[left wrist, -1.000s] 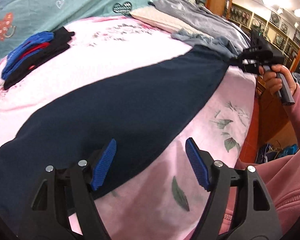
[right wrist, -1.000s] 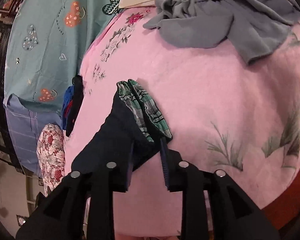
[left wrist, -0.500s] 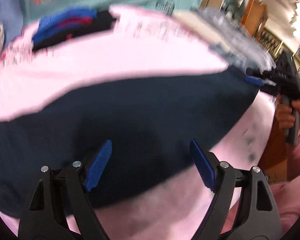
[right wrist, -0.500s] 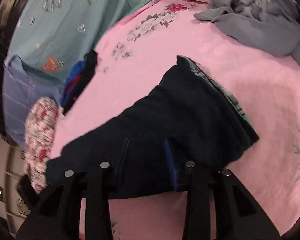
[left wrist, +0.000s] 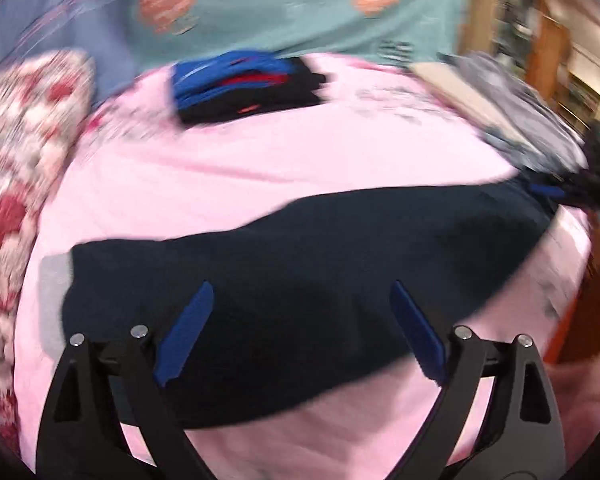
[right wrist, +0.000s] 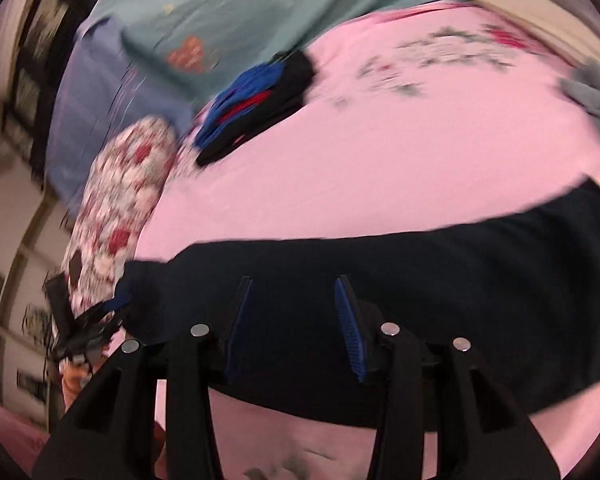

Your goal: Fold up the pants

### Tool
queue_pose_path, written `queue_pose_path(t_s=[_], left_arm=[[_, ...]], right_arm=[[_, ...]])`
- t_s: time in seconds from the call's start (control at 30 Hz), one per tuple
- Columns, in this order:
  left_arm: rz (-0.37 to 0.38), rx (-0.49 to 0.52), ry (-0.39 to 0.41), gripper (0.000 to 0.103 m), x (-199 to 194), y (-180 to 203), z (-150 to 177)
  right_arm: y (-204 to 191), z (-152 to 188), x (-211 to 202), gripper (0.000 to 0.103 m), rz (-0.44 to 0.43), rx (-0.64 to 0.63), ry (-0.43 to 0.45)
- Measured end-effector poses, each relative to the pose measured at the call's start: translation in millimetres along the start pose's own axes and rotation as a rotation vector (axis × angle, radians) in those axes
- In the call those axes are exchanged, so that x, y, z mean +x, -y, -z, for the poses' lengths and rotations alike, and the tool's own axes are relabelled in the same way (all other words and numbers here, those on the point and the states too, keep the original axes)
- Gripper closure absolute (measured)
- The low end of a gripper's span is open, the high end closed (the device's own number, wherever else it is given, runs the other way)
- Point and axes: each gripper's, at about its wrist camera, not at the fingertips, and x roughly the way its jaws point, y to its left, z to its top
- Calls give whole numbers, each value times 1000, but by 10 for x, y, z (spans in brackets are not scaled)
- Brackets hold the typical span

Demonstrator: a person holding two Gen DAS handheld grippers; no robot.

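Observation:
Dark navy pants (left wrist: 340, 260) lie stretched out across the pink bedspread (left wrist: 260, 168). My left gripper (left wrist: 302, 320) hovers open over their near-middle part, blue pads wide apart with nothing between them. At the far right end of the pants the right gripper (left wrist: 592, 184) shows as a blur. In the right wrist view the pants (right wrist: 460, 272) run from left to right under my right gripper (right wrist: 296, 316), whose pads stand apart over the cloth. The left gripper (right wrist: 84, 328) is blurred near the pants' left end.
A folded stack of blue, red and black clothes (left wrist: 244, 84) sits at the far side of the bed. A floral pillow (left wrist: 20, 140) lies on the left. A grey clothes pile (left wrist: 520, 120) is at the far right, with wooden cabinets (left wrist: 548, 40) beyond the bed's right edge.
Both views have swung left along the bed. The right gripper's pads, shut on the plaid-lined waistband a second ago, now stand wider apart, and the pants lie flatter.

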Motion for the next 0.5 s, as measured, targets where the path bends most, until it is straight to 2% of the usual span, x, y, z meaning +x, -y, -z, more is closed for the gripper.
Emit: queue_pose_path(t_s=[0.07, 0.1, 0.13, 0.17, 0.2, 0.27, 0.33, 0.4, 0.5], left_arm=[[-56, -112, -81, 11, 120, -330, 91], [-62, -161, -109, 12, 144, -487, 184], [-38, -194, -118, 12, 133, -600, 285], [-4, -195, -79, 12, -3, -661, 399], [-12, -185, -72, 12, -75, -660, 435], [-76, -145, -90, 12, -201, -612, 487], [-92, -131, -97, 12, -307, -626, 486], [-76, -106, -45, 12, -430, -588, 326], [8, -39, 63, 7, -429, -380, 30]], right_arm=[[-146, -4, 164, 60, -11, -54, -36], [-211, -8, 248, 59, -2, -84, -51], [-267, -17, 329, 59, 9, -110, -67], [-304, -26, 390, 59, 15, -126, -80], [-345, -41, 456, 59, 5, -144, -100], [-492, -129, 606, 59, -32, -187, -133], [-664, -209, 725, 59, -57, -240, -152], [-843, -312, 863, 59, -93, -290, -176], [-1092, -426, 1070, 58, -135, -365, -211]])
